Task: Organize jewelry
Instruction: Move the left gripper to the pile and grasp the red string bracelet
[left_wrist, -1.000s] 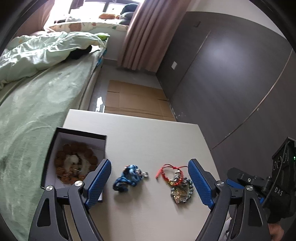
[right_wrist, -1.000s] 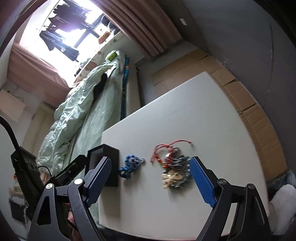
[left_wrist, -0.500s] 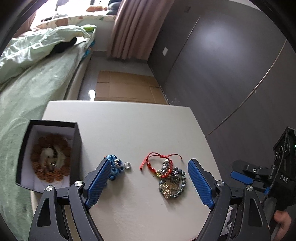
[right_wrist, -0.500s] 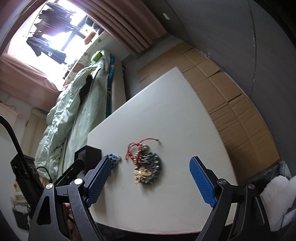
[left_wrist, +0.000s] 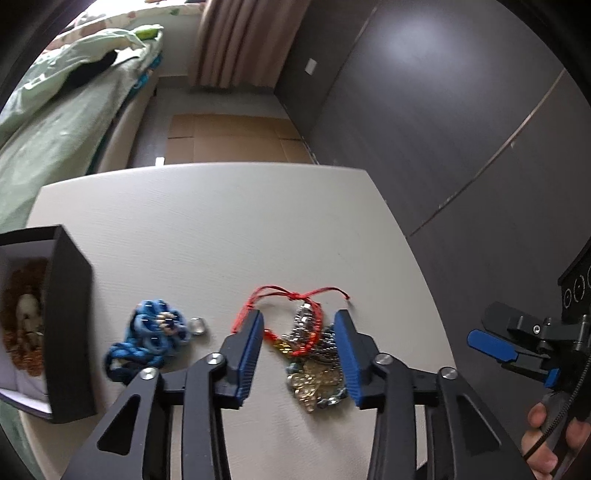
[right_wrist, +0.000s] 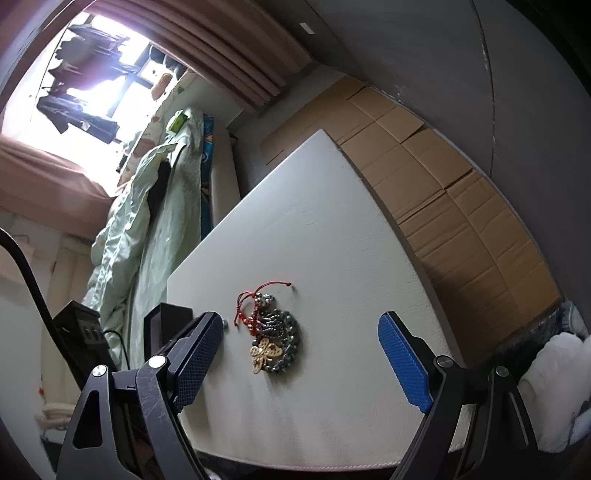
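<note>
1. At the far left of the left wrist view, a green bedspread (left_wrist: 55, 129) is seen on a bed running alongside the white table (left_wrist: 221, 229), with pink curtains (left_wrist: 236, 40) behind it.
2. A black box (left_wrist: 68, 325) with a white lining stands open on the table's left edge; a ring of brown, knobbly beads (left_wrist: 22, 332) is seen inside it.
3. Just right of the box, a blue corded bracelet (left_wrist: 151, 336) is bunched on the bare tabletop, with a small clear bead (left_wrist: 197, 325) beside it.
4. The left gripper (left_wrist: 299, 350) is held over the table, and its blue ribbed pads are closing; a tangled jewelry pile (left_wrist: 310, 354) lies between them, and no contact with the pads can be made out.
5. The pile is made up of a thin red string bracelet (left_wrist: 291, 295) looped at the top, grey metallic beads and a gold butterfly pendant (right_wrist: 264, 354); it rests near the table's near edge, apart from the blue bracelet.
6. In the right wrist view, the right gripper (right_wrist: 301, 362) is held with its pads wide apart and nothing clamped; the pile is seen between them, nearer its left pad.
7. Flattened brown cardboard (right_wrist: 443, 177) is laid on the floor beyond the table, beside smooth dark grey wall panels (left_wrist: 443, 110).
8. At the far right of the left wrist view, a hand (left_wrist: 550, 439) is seen gripping the other tool's handle.
</note>
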